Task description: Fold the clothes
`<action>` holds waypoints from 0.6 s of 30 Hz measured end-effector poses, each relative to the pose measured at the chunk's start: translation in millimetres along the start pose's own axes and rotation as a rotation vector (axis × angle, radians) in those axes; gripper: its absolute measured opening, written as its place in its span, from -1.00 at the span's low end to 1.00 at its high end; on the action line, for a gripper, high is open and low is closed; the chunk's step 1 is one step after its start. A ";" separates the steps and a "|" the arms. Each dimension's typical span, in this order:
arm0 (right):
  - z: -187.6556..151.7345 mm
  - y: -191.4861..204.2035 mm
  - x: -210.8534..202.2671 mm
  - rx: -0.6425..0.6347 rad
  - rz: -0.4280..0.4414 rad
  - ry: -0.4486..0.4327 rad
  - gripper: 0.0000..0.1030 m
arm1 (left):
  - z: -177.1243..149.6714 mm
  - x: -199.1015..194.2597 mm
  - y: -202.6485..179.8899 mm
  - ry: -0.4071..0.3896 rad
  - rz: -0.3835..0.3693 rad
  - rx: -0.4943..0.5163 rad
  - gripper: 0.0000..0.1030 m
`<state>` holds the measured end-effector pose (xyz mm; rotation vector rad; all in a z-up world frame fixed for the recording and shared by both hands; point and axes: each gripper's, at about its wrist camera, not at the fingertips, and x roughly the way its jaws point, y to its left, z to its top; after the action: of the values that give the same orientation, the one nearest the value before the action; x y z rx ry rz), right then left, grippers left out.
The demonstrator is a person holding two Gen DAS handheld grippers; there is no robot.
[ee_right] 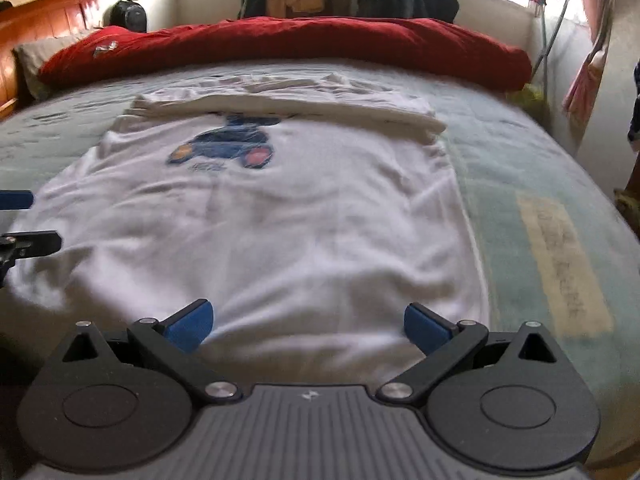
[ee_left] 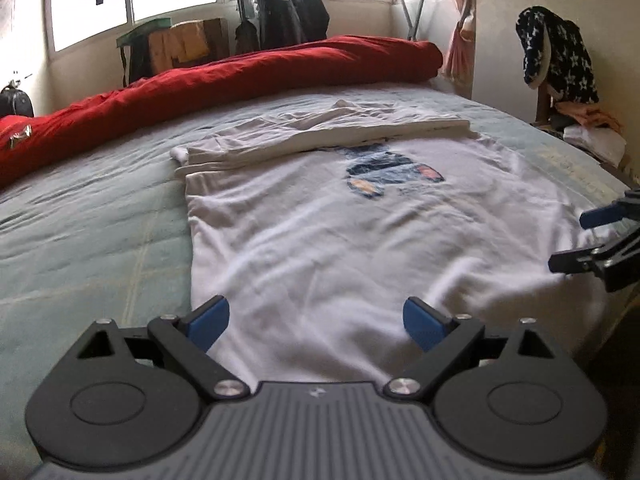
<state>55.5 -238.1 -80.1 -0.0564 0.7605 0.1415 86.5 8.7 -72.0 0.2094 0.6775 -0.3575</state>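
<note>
Left wrist view: the shirt [ee_left: 340, 240] lies flat on the bed [ee_left: 92, 216], print up, its far part already folded back toward you in a band across the chest; the hem lies at the near edge of the bed. The left gripper [ee_left: 316, 322] hovers over the hem near the shirt's left corner, jaws spread wide and holding nothing. The right gripper [ee_left: 580, 240] shows at the right margin, also spread.

Right wrist view: the right gripper [ee_right: 308, 326] hangs over the hem toward the shirt's right side, jaws apart and empty; the left gripper [ee_right: 24, 220] enters at the left margin. A red duvet [ee_right: 300, 40] lies rolled along the far edge of the bed, well apart from the shirt.

Step in hand, as judged: taking the hem at both corners to bring it up over the folded band. Both views are blurred, so the exact hem line is hard to place.

To do it well:
- Set each gripper at its own corner, not mid-hem, so the edge lifts straight.
- Pinch both layers of cloth; leave the sheet under it out of the bite.
- Close both grippers before lifting, and raise them together and level.
- Keep the hem taut between the grippers so that wrinkles do not get folded in.
- Lay the hem square to the band.
</note>
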 end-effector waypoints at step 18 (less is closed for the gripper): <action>-8.5 -28.8 -47.7 0.189 0.064 -0.073 1.00 | -40.1 -38.4 -108.1 -0.190 -0.112 0.407 0.80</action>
<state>19.8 -272.6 -53.4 0.1519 0.7002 0.1316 -6.2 -68.8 -85.7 0.5182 0.4240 -0.6144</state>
